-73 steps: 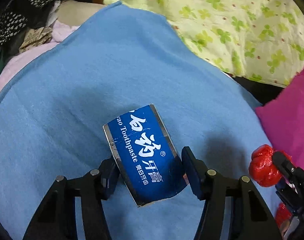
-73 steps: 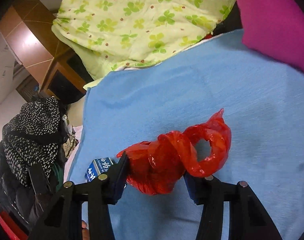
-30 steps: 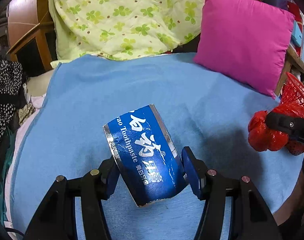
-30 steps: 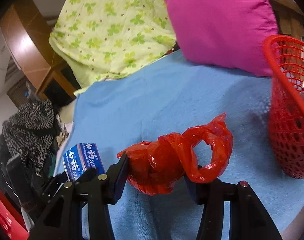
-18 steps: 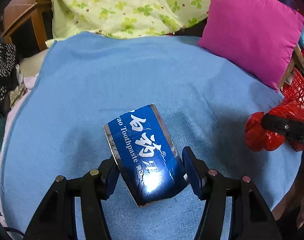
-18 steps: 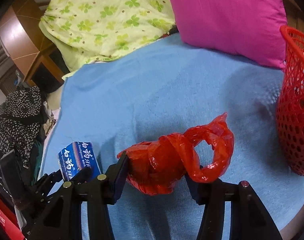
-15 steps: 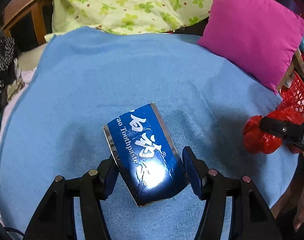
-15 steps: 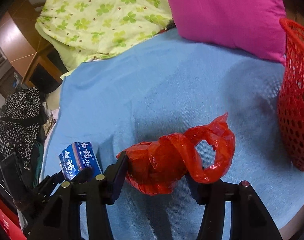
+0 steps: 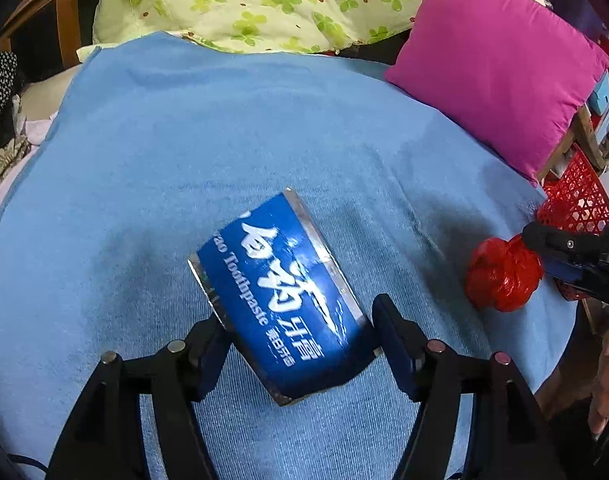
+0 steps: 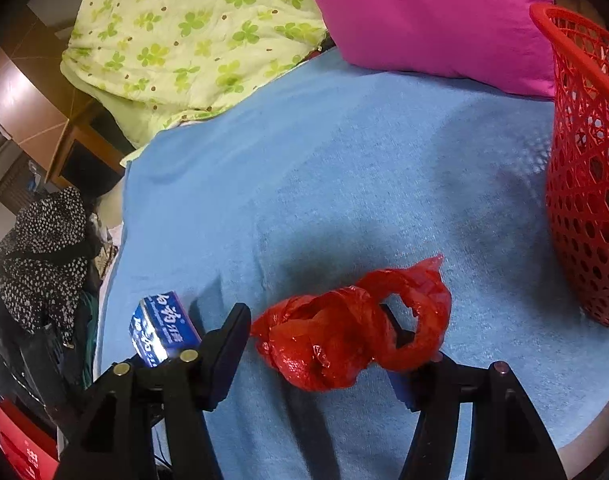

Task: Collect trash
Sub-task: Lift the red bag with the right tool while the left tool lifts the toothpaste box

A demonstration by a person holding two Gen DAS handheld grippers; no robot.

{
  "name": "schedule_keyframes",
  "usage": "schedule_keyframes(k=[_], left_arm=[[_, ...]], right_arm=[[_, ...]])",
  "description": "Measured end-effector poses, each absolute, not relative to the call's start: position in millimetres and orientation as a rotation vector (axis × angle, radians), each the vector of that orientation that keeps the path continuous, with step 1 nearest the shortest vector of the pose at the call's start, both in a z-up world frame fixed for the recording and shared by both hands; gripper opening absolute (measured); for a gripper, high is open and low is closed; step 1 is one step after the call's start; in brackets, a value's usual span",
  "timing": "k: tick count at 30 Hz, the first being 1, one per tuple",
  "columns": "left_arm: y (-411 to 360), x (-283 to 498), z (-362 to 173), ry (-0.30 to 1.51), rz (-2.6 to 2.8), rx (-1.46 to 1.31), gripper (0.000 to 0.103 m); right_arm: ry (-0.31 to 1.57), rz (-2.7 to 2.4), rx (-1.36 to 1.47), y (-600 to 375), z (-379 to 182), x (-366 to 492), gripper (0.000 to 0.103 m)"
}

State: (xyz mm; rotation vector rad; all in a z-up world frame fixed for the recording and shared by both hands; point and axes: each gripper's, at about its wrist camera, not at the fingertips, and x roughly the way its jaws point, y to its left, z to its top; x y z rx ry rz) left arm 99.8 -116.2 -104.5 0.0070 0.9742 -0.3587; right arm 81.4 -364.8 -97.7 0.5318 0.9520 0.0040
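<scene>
My left gripper (image 9: 300, 340) is shut on a blue toothpaste box (image 9: 282, 298) with white lettering, held above the blue blanket (image 9: 184, 128). The box also shows at lower left of the right wrist view (image 10: 162, 330). My right gripper (image 10: 320, 344) holds a crumpled red plastic bag (image 10: 352, 330) between its fingers, but the left finger (image 10: 228, 344) now stands apart from the bag. The bag and right gripper show at the right of the left wrist view (image 9: 502, 276). A red mesh basket (image 10: 588, 168) stands on the blanket at the right edge.
A magenta pillow (image 9: 500, 60) and a green clover-print quilt (image 9: 264, 0) lie at the far side of the bed. Dark dotted clothing (image 10: 44, 248) is piled to the left. The basket's edge (image 9: 576, 200) shows beside the pillow.
Both grippers have moved right toward the red basket with their loads. The right gripper's left finger has opened away from the red bag.
</scene>
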Motion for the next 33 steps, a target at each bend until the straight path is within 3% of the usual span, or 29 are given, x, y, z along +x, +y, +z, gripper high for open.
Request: schedule_keyframes(k=[9, 10, 11, 14, 16, 18, 33], left_arm=[[-104.8, 102.1, -106.8, 1.003, -0.376, -0.076, 0.070], [-104.9, 102.3, -107.3, 1.007, -0.379, -0.080, 0.070], [-106.3, 103.5, -107.9, 1.010, -0.379, -0.080, 0.070], [-107.6, 107.1, -107.9, 1.007, -0.373, -0.081, 0.070], [-107.7, 108.7, -107.5, 1.001, -0.374, -0.091, 0.070], [-109.9, 110.0, -108.2, 0.993, -0.375, -0.090, 0.062], [-129.3, 96.0, -79.8, 0.845, -0.351, -0.008, 0.062]], right_arm=[[0.982, 0.021, 0.438, -352.7, -103.4, 82.1, 0.066], [0.986, 0.019, 0.421, -351.6, -104.9, 82.1, 0.062], [0.992, 0.015, 0.393, -348.2, -106.1, 82.4, 0.049], [0.979, 0.020, 0.357, -344.9, -104.8, 82.1, 0.042], [0.964, 0.016, 0.361, -347.3, -102.9, 81.1, 0.041], [0.958, 0.017, 0.377, -351.0, -101.8, 82.0, 0.040], [0.784, 0.026, 0.420, -361.5, -68.3, 60.8, 0.039]])
